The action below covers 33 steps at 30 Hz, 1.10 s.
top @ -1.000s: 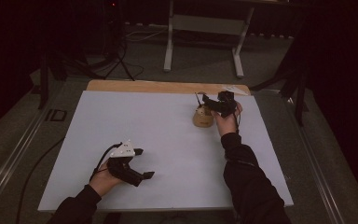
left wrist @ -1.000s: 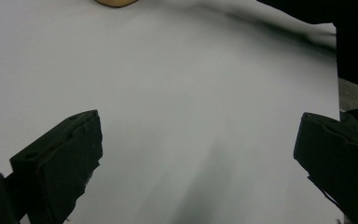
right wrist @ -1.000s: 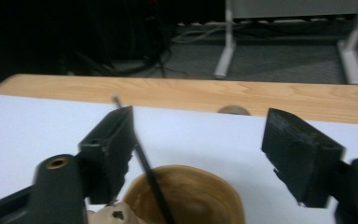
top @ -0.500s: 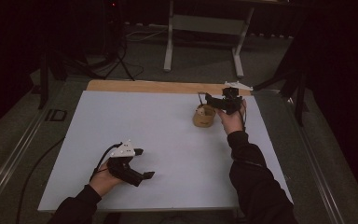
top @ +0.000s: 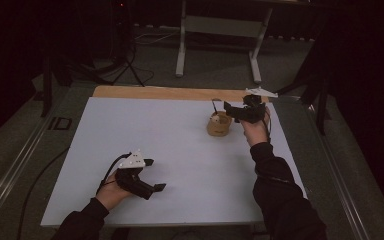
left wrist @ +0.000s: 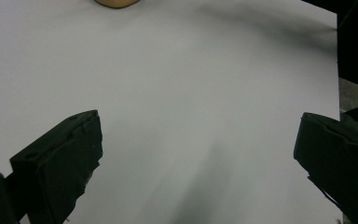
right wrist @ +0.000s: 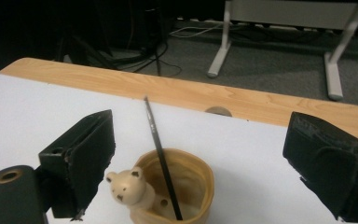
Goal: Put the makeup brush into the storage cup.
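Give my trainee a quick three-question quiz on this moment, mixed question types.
1. True or false: the thin black stick leans inside the tan bear cup.
2. The right gripper is: A) shut on the stick, B) open above the cup, C) resting flat on the table.
3. What lies between the open left gripper's jaws?

Key: 1 true. 2 B. 3 Nothing but the bare white table.

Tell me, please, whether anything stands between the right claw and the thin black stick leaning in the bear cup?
Nothing visible does. The right claw is open above the bear cup, and the black stick rises between its jaws with clear space on both sides.
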Motion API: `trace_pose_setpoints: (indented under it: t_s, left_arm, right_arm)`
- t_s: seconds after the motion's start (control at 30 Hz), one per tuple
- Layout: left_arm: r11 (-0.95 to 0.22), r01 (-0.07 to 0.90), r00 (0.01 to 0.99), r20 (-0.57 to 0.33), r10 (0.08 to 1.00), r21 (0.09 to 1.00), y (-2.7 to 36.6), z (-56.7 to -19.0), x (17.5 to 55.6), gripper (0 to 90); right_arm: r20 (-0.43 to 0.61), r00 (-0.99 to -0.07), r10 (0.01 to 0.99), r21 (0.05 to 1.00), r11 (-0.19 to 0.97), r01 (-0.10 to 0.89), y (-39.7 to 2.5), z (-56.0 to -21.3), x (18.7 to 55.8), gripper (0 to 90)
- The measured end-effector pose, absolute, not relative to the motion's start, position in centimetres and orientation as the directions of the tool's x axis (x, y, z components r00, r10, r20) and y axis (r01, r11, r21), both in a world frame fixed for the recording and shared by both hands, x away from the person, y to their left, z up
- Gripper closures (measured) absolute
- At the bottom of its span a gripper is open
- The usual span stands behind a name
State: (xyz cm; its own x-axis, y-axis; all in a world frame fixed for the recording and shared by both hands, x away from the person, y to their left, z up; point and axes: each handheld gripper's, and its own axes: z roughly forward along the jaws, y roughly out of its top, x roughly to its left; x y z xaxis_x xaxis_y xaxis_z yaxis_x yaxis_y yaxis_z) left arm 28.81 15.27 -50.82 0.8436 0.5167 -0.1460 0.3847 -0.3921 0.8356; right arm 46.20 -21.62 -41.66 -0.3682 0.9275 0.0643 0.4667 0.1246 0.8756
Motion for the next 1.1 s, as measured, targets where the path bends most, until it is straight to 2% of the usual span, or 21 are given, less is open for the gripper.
trace_pose_setpoints:
  t_s: [0.3,0.6,1.1]
  left_arm:
    - [-0.391,0.397,0.837,-0.152,0.525,0.831,15.5,-51.0,28.9,1.1]
    - [-0.391,0.398,0.837,-0.154,0.526,0.83,15.5,-51.0,28.7,1.1]
    - [-0.403,0.388,0.847,-0.148,0.51,0.829,15.2,-51.0,28.6,1.1]
  right_arm:
    - [0.074,-0.488,0.869,0.881,0.173,0.441,-21.6,-41.1,45.2,9.1]
    - [0.094,-0.497,0.863,0.882,0.159,0.443,-22.0,-41.0,43.3,9.1]
    - [0.082,-0.56,0.825,0.868,0.217,0.447,-22.5,-41.8,39.8,10.3]
